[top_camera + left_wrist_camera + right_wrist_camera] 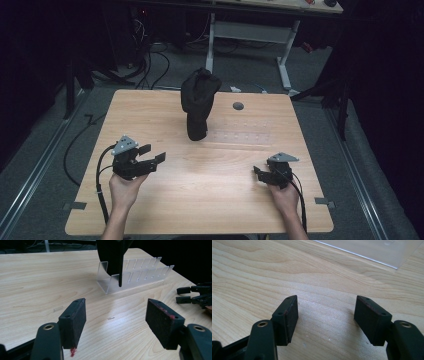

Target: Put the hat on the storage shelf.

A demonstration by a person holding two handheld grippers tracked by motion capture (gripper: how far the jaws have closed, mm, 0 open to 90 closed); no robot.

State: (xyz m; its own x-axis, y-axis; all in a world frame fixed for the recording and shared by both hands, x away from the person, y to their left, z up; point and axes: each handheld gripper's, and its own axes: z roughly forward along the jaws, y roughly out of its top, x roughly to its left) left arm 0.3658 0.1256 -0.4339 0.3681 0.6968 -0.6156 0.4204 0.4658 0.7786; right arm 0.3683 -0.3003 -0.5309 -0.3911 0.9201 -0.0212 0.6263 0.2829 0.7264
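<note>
Left gripper (pixel 116 320): jaws apart, empty | right gripper (pixel 325 317): jaws apart, empty, over bare table (pixel 210 200) | black cloth (pixel 197 102): ahead of left fingers, draped on clear slotted rack (pixel 135 275), top cut off, rack faint from above

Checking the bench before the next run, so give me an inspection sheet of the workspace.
Surface: wooden table, bare near the grippers.
Job's things: clear slotted rack with a black cloth standing at its end.
Clutter: nothing seen.
Grippers: left gripper and right gripper both open, nothing between the fingers.
Cables: one trails from each gripper; more on the floor behind.
Surroundings: dark room, white desk frame beyond.
</note>
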